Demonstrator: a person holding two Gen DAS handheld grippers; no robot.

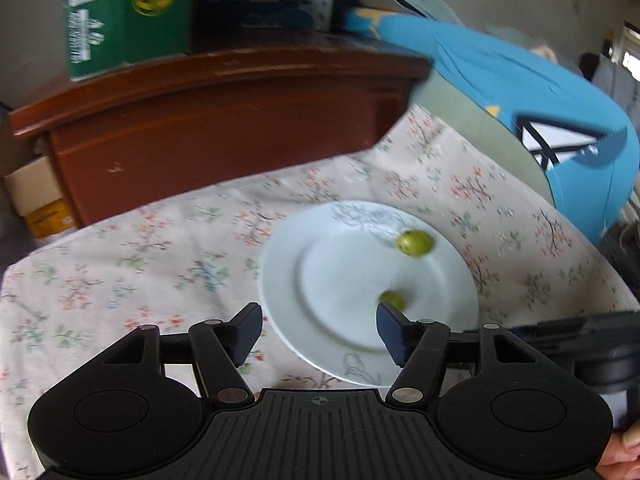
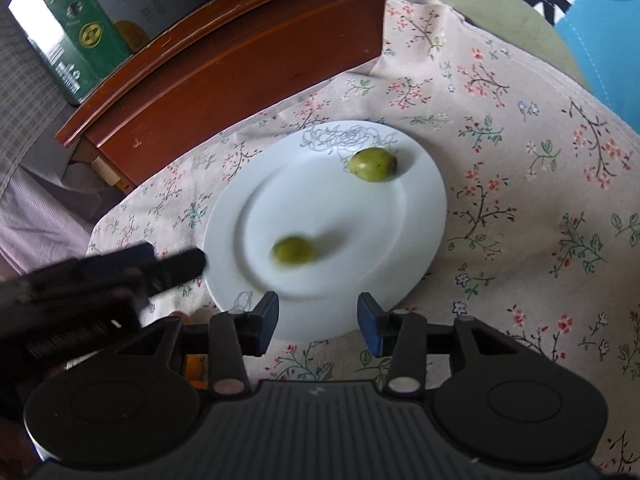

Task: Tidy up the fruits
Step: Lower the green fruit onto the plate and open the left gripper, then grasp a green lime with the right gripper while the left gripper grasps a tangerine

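A floral cloth (image 2: 500,168) covers the table, and a brown wooden cabinet (image 1: 224,128) stands along its far edge with a green box (image 1: 120,16) on top; a blue cushion (image 1: 520,92) fills the far right corner. A white plate (image 2: 360,280) with a grey rose drawing on its rim lies near the middle of the table. Two small green fruits are on it, well apart from each other: the far fruit (image 2: 373,164) lies near the plate's far rim beside the rose drawing, while the near fruit (image 2: 292,250) lies in the plate's well towards the near-left side (it looks blurred in both views). The left hand-held gripper (image 1: 319,330) hangs over the plate's near-left rim with its jaws wide apart and nothing between them; the near fruit shows just beyond its right finger. The right hand-held gripper (image 2: 318,322) hangs over the plate's near rim, jaws likewise spread and gripping nothing.
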